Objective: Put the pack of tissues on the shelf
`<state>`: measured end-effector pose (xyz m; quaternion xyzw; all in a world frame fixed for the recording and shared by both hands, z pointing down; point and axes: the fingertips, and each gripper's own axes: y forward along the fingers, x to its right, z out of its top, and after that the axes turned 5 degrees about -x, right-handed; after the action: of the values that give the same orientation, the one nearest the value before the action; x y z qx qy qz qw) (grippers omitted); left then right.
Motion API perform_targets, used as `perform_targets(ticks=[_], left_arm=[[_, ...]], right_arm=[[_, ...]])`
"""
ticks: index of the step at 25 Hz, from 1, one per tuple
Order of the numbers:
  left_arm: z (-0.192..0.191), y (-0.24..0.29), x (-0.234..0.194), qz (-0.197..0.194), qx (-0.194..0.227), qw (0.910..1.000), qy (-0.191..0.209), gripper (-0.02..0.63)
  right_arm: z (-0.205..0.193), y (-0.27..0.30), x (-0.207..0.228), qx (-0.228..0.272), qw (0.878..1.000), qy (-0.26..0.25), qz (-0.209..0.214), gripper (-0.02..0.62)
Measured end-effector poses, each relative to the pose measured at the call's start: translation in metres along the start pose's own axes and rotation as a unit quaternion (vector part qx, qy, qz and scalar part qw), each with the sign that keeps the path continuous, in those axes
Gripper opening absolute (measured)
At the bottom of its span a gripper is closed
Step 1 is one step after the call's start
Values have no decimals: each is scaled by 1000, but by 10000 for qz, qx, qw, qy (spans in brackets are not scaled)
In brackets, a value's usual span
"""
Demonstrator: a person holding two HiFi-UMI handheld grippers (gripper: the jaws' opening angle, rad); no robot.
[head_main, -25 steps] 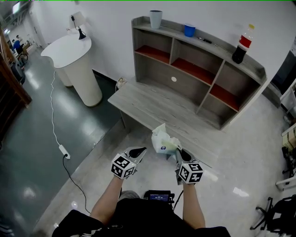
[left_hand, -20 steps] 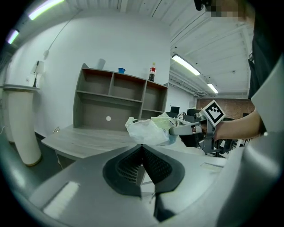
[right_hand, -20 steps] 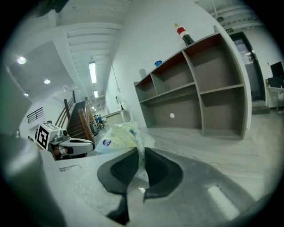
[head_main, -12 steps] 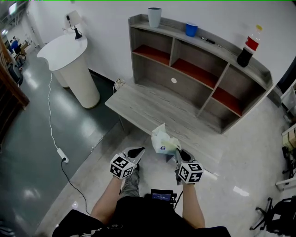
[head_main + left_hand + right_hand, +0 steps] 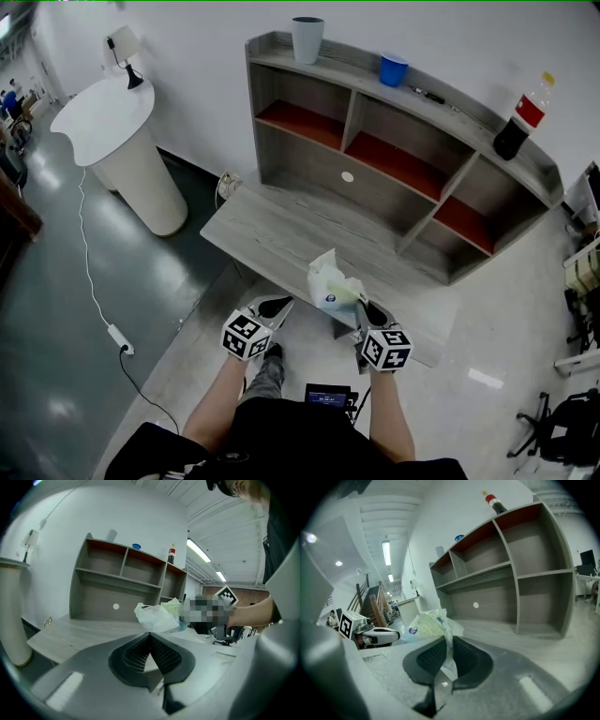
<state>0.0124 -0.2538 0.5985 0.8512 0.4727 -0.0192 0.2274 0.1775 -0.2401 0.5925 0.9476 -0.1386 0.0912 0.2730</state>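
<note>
Glossy floor [image 5: 56,309], dark green on the left and pale speckled grey nearer the person, is recorded around a desk [image 5: 281,225] of grey wood-grain board with a flat, matt top. At the far edge of the desk stands a shelf [image 5: 450,103] of the same grey board. It is divided by upright panels into box-shaped compartments, and the upper ones are floored in red. A small round white disc [image 5: 348,176] is noted on its back panel.

On the top board of the shelf are seen a tapered grey cup [image 5: 307,39], a short blue cup [image 5: 393,68] and a dark bottle [image 5: 521,117] with a red label and a yellow cap, all upright and well apart. To the left, a smooth white pedestal table [image 5: 122,155] with a rounded top carries a small lamp [image 5: 125,52]. A thin white cable [image 5: 94,272] trails across the floor beside it.

The pack of tissues [image 5: 330,281], soft and crumpled in thin pale film with a greenish tint and a small blue mark, is held in the air above the near edge of the desk, clear of the shelf. The right tongs [image 5: 449,641] are clamped on a fold of its film, which is pinched between the ribbed black pads. The left tongs [image 5: 150,637] are closed pad to pad with nothing between them, just beside the pack and not touching it.
</note>
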Motion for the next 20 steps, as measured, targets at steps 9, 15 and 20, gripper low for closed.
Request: perform_targets(ticks=[9, 15, 20], left_arm=[[36, 30, -67, -377, -75, 9992, 78, 0], [60, 51, -109, -645, -112, 9976, 238, 0], [80, 65, -137, -815, -79, 9959, 387, 0]], right_arm=[[38, 60, 1, 15, 9995, 166, -257, 32], [64, 94, 6, 155, 9983, 285, -494, 32], [83, 118, 6, 266, 9970, 342, -638, 32]])
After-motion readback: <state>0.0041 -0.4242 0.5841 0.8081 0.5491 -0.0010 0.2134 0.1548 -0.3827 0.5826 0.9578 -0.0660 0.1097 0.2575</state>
